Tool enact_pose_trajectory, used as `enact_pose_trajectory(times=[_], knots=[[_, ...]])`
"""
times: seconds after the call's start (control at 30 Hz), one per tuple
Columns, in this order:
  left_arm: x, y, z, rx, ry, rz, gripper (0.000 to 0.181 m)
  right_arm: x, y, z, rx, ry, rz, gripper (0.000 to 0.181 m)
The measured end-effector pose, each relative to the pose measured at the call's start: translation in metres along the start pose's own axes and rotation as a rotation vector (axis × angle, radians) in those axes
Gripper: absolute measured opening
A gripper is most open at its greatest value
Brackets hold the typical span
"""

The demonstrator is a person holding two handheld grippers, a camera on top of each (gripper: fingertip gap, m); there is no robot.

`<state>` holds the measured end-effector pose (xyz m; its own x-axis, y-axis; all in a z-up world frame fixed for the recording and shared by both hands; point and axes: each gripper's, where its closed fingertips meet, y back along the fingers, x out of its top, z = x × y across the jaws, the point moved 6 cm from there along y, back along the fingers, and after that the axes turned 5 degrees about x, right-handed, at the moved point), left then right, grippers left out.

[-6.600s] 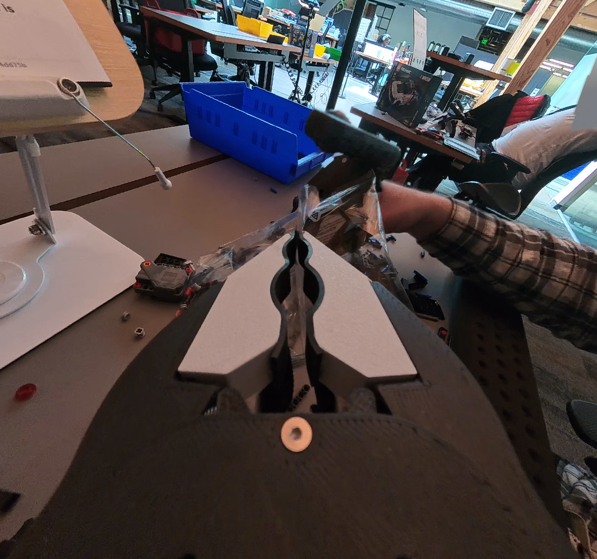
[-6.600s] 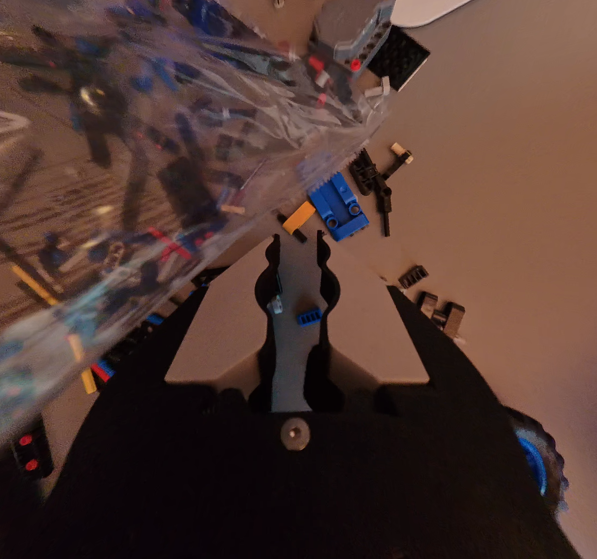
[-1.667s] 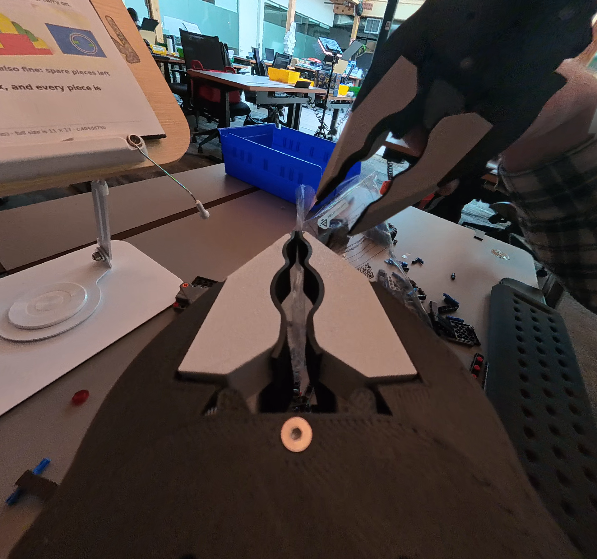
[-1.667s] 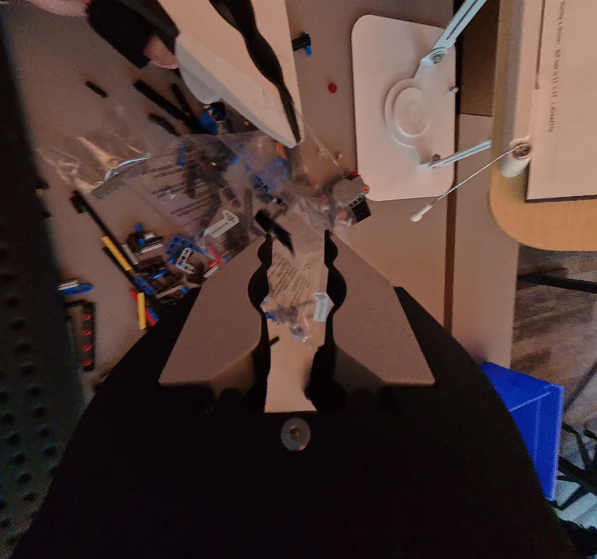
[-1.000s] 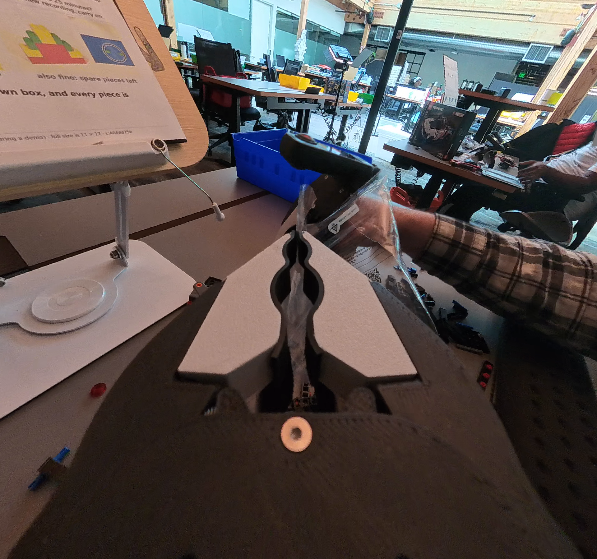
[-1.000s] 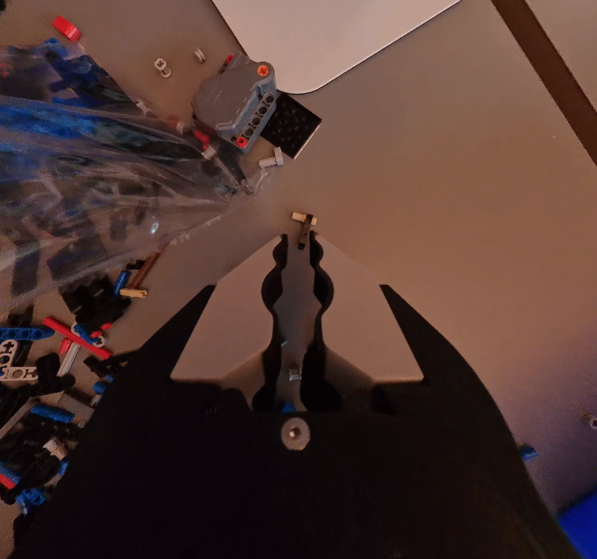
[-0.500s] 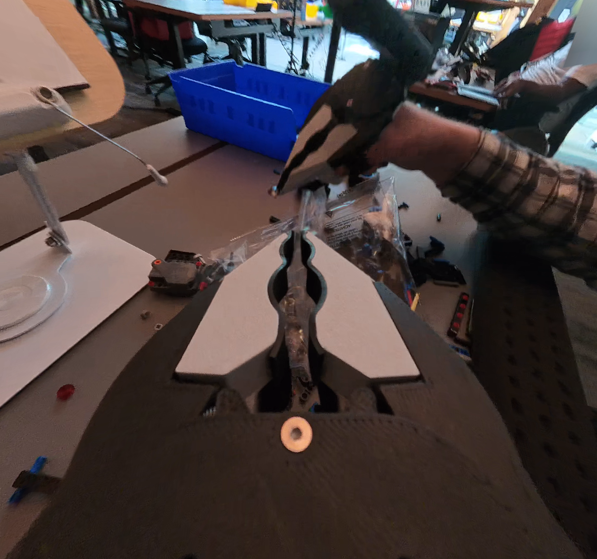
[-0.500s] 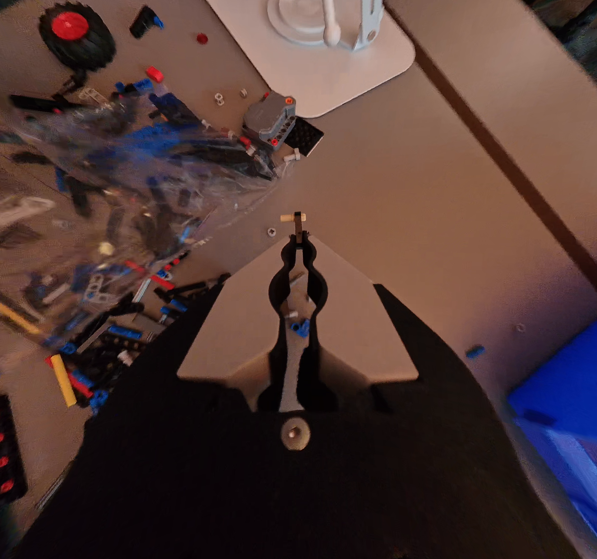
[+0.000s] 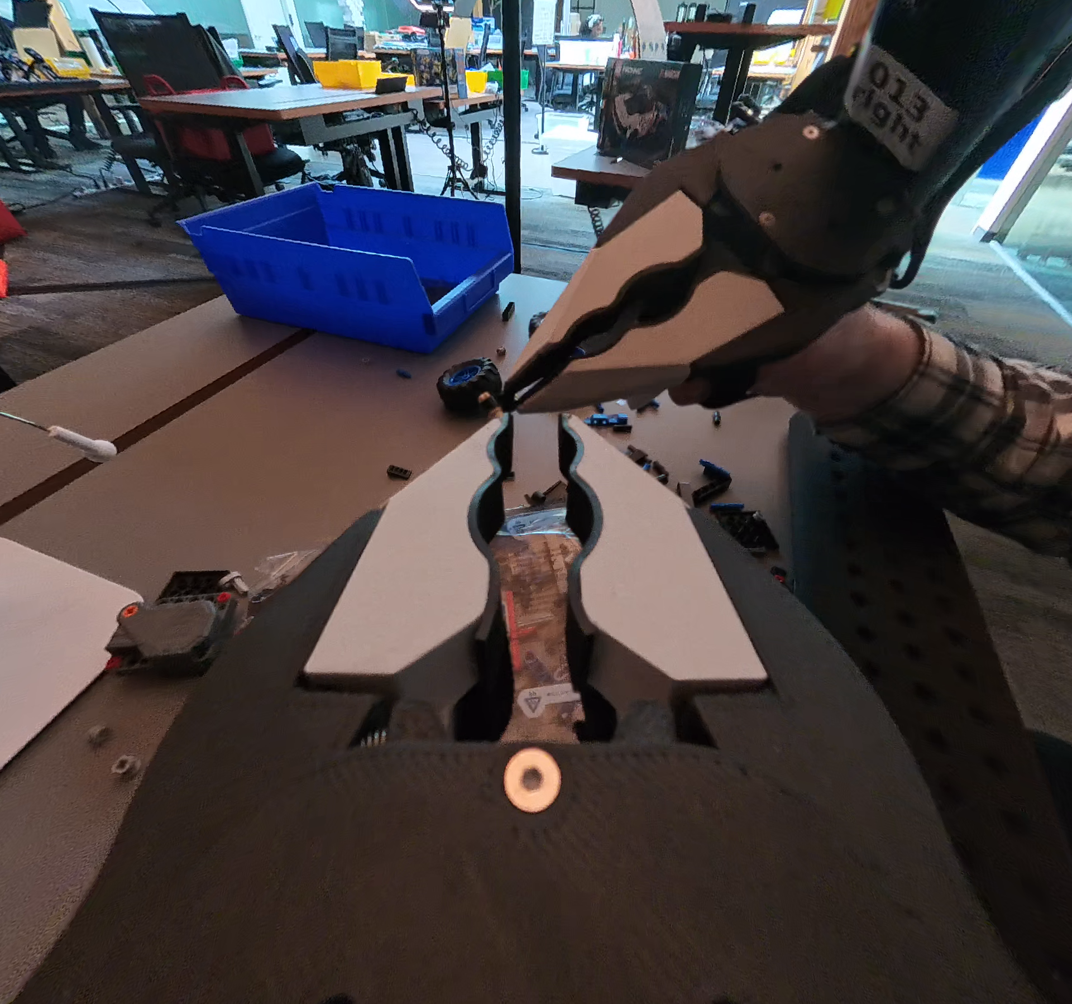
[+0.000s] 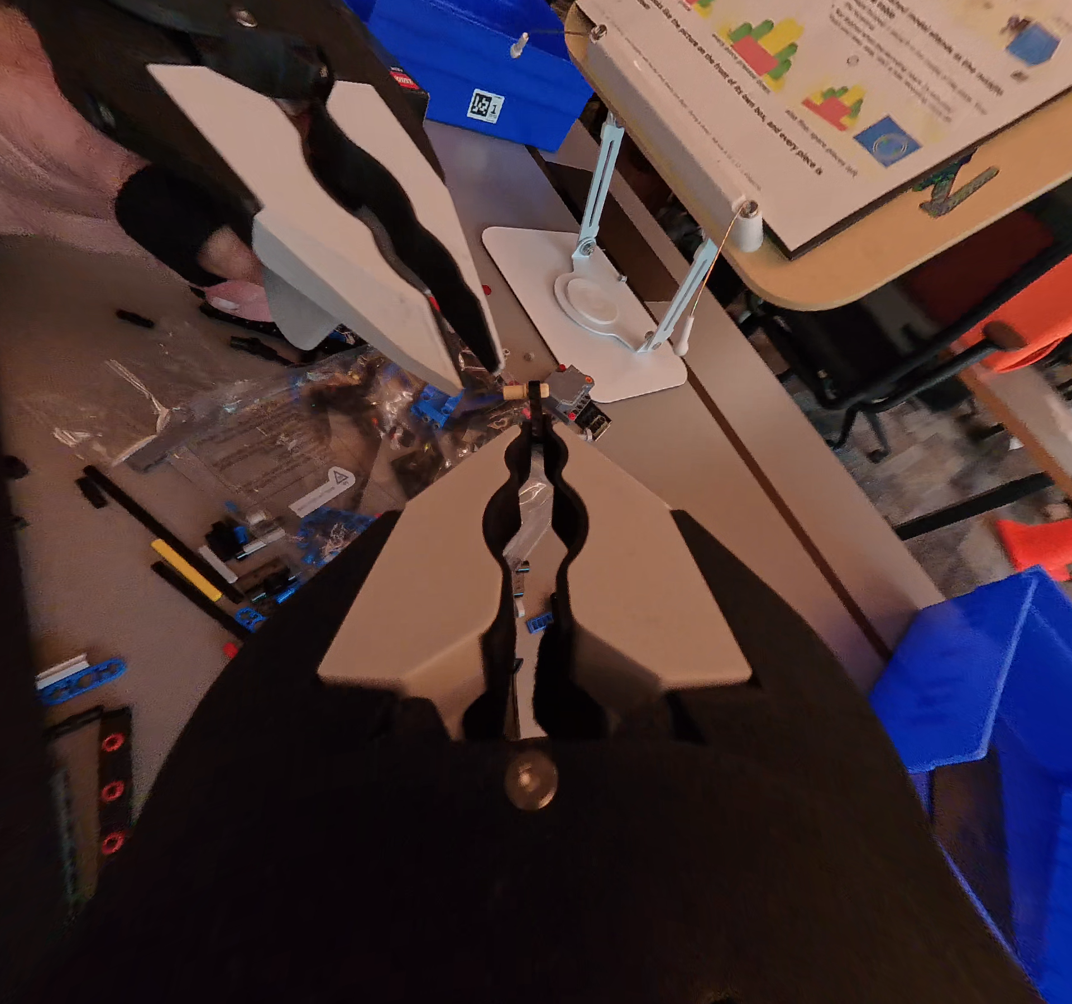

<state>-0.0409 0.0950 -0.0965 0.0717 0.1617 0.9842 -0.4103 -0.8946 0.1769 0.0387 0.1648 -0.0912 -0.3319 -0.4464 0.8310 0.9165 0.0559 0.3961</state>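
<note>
Lying at the far left of the left wrist view, a white stand base (image 9: 46, 628) is seen on the bench (image 9: 278, 454), with a grey motor block (image 9: 168, 637) just beside its edge and a small black plate (image 9: 194, 583) touching the block. Farther back, a blue bin (image 9: 348, 274) is set on the bench, and a black wheel with a blue hub (image 9: 469, 383) is seen near it. At centre, the left claw (image 9: 535, 425) is shown spread apart and empty, held above a clear plastic bag of small parts (image 9: 536, 581) that lies flat on the bench and is visible through the gap. Just beyond its tips, the right claw (image 9: 507, 399) is shown pressed together on a thin black pin piece (image 10: 535, 416) carrying a tan cross-peg (image 10: 525, 391); the piece is held in the air, close to the left claw's tips without clear contact. To the right, loose black and blue parts (image 9: 713, 486) are scattered on the bench, and a plaid sleeve (image 9: 986, 431) is seen behind the right claw. In the right wrist view, an instruction sheet on a wooden board (image 10: 841, 65) is carried above the stand base.
</note>
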Motion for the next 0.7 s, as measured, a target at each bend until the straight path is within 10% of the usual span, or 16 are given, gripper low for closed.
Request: enact_pose_trajectory(times=[0.7], knots=[[-0.006,-0.005,-0.007,-0.004,0.120,0.002,0.008,0.007,0.000,-0.014,-0.100,0.185,0.042,0.001]])
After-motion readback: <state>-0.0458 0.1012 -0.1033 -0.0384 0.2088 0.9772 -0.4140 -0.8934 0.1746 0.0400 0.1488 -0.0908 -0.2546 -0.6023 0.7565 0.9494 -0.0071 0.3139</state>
